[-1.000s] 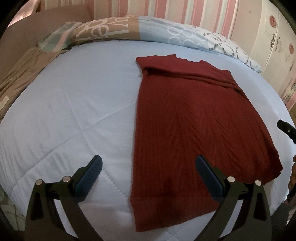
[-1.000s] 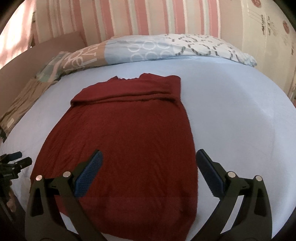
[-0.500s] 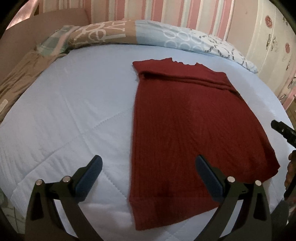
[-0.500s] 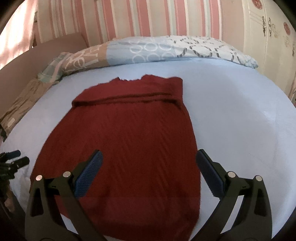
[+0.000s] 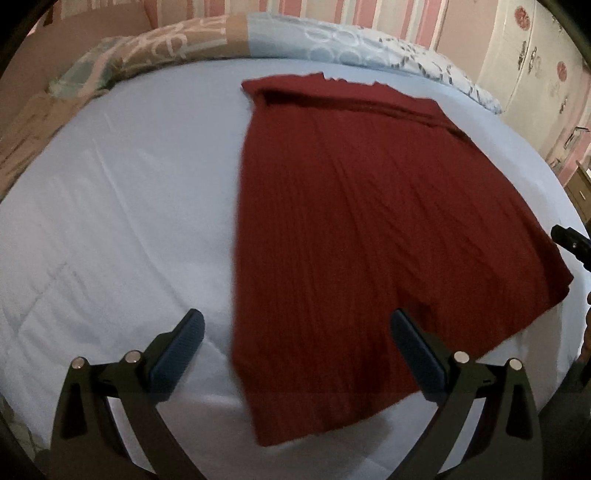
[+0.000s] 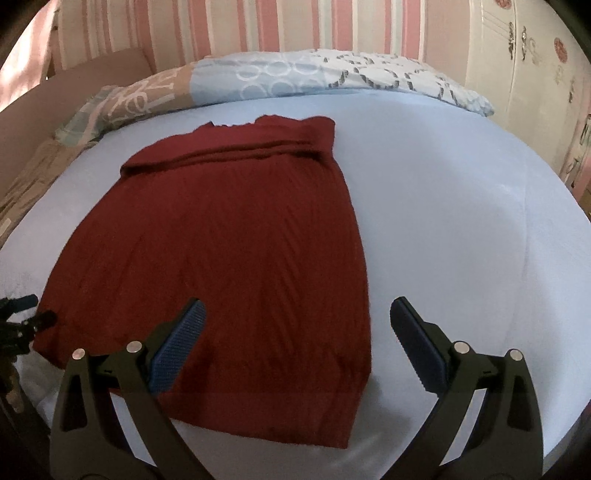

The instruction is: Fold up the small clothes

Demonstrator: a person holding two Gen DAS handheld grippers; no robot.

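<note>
A dark red ribbed knit garment [image 5: 354, 221] lies flat on the pale blue bed cover [image 5: 129, 206], its far end folded over near the pillows. It also shows in the right wrist view [image 6: 236, 251]. My left gripper [image 5: 295, 350] is open and empty above the garment's near left corner. My right gripper [image 6: 295, 339] is open and empty above the garment's near right corner. The tip of the right gripper shows at the right edge of the left wrist view [image 5: 572, 243]. The left gripper's tip shows at the left edge of the right wrist view [image 6: 22, 321].
Patterned pillows [image 6: 295, 77] lie along the far edge of the bed. A brown headboard [image 6: 74, 92] and a beige blanket [image 5: 26, 133] are at the far left. A white wardrobe [image 6: 535, 74] stands to the right, against a pink striped wall [image 6: 258, 29].
Both grippers have moved forward and slightly lower over the near end of the garment. Both stay open. The garment has not moved.
</note>
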